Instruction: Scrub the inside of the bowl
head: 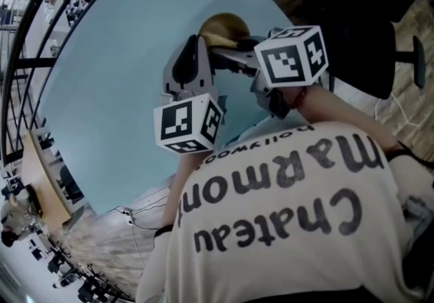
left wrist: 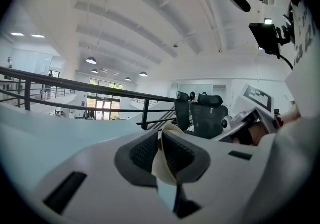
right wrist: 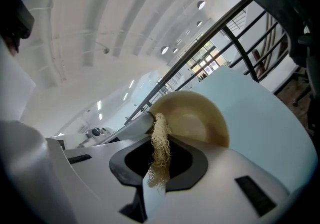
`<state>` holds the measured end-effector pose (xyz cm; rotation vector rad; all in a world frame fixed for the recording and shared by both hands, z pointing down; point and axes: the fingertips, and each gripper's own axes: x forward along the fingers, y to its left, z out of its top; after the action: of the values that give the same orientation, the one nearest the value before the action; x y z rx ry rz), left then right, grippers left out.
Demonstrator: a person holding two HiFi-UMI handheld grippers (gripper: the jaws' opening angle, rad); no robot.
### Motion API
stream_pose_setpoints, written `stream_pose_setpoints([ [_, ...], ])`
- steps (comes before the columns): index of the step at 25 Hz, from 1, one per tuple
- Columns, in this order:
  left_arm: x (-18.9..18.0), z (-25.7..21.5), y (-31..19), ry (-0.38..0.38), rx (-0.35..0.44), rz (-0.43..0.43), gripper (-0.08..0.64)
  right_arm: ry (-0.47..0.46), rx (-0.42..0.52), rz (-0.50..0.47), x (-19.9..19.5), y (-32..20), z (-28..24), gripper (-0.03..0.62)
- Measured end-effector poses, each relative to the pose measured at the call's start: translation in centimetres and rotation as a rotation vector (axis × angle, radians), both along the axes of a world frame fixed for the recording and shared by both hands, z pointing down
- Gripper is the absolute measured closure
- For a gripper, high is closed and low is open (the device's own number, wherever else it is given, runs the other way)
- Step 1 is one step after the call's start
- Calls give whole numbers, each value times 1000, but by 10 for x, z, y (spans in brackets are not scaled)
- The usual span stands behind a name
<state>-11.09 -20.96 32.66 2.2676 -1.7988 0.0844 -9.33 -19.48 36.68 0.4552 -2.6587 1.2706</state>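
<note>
Left gripper (left wrist: 161, 142) clamped on rim of tan bowl (right wrist: 200, 118); bowl held tilted, clear of pale blue table (head: 122, 91). Right gripper (right wrist: 159, 129) closed on loofah scrubber (right wrist: 160, 160), scrubber tip at bowl rim. Interior showed no suds or dirt. Judged: tools in position, scrubbing of the inside mostly left to do.

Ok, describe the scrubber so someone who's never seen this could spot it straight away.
Above the pale blue round table, the left gripper holds a tan bowl by its rim. The scrubber is the strip pinched in the right gripper beside that rim. Unlike the smooth bowl, it's a stringy, straw-coloured tangle of fibres.
</note>
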Motion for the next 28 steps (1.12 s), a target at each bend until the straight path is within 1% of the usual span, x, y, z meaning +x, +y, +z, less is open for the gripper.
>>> stream_pose_setpoints([
  [3,-3,-14,7,24,27,-46,531,-16,31,-37,-1,1,-17,532],
  [7,-5,-33,12,51,61,-72,531,-30,72,-56,-1,1,-40,531],
  [12,-7,-52,15,41,110,-87,531,-71,122,-47,2,-1,-61,531],
  [16,-7,-70,11,18,151,-87,531,-92,168,-58,-1,-3,-79,532],
  [22,-15,-72,1,5,165,-99,531,-91,183,-107,-11,-4,-78,531],
  [28,-20,-74,-2,20,179,-112,531,-81,200,-133,-15,-4,-75,531],
])
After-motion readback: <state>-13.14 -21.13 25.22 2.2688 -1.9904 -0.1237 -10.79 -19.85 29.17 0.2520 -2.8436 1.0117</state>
